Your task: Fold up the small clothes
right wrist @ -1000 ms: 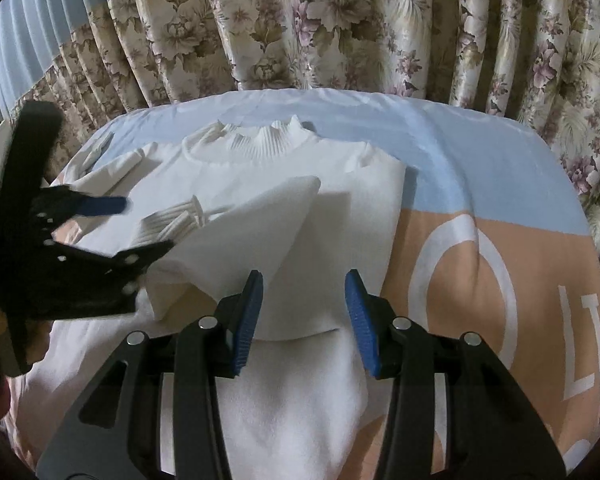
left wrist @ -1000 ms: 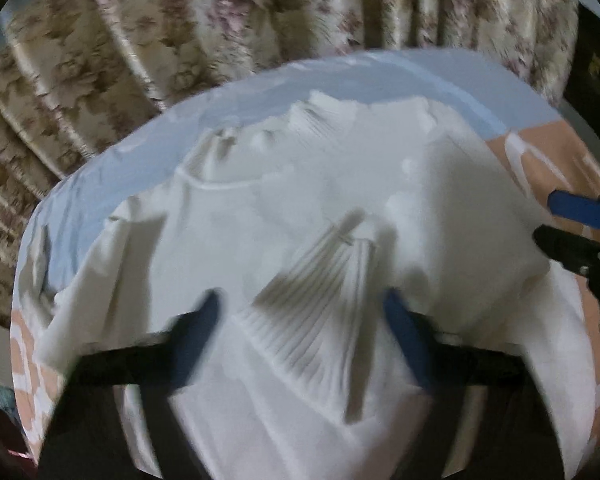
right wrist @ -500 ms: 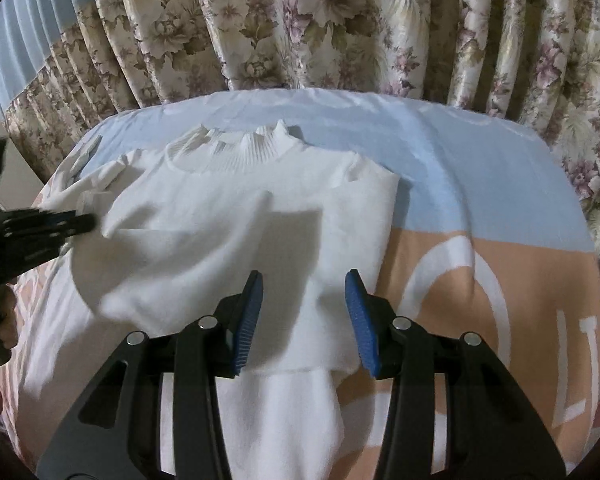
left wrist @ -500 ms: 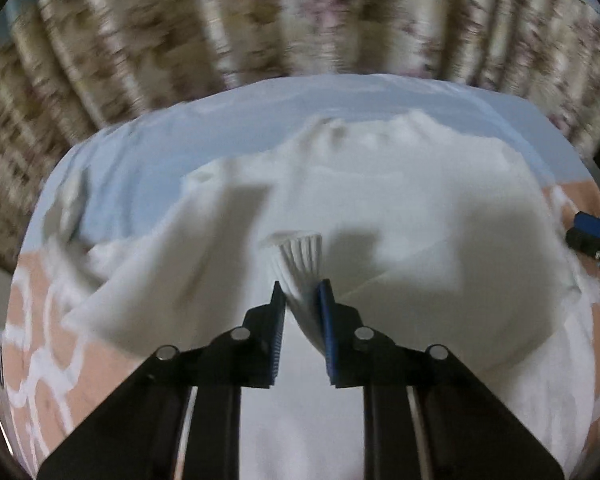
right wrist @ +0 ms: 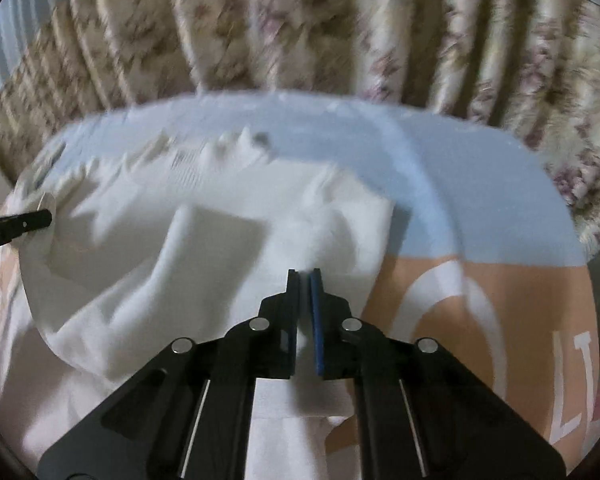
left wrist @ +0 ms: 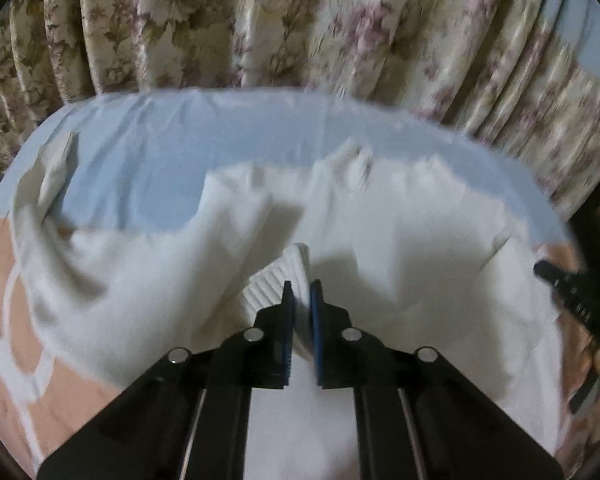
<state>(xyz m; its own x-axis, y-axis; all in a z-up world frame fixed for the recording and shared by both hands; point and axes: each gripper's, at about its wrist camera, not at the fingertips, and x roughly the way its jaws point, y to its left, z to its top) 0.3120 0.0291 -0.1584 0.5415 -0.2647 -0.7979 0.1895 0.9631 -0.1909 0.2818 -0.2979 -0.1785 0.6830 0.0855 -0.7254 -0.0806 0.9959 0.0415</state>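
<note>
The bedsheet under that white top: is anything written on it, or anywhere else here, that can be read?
"LI": big white letters on the peach part of the bedsheet, cut off at the picture's edge, right wrist view.
A white ring beside them: letter or pattern, cannot tell.
No other text is readable.

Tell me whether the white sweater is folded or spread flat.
Partly folded: the white sweater has a sleeve doubled over its body, with the ribbed cuff lying on top.
</note>
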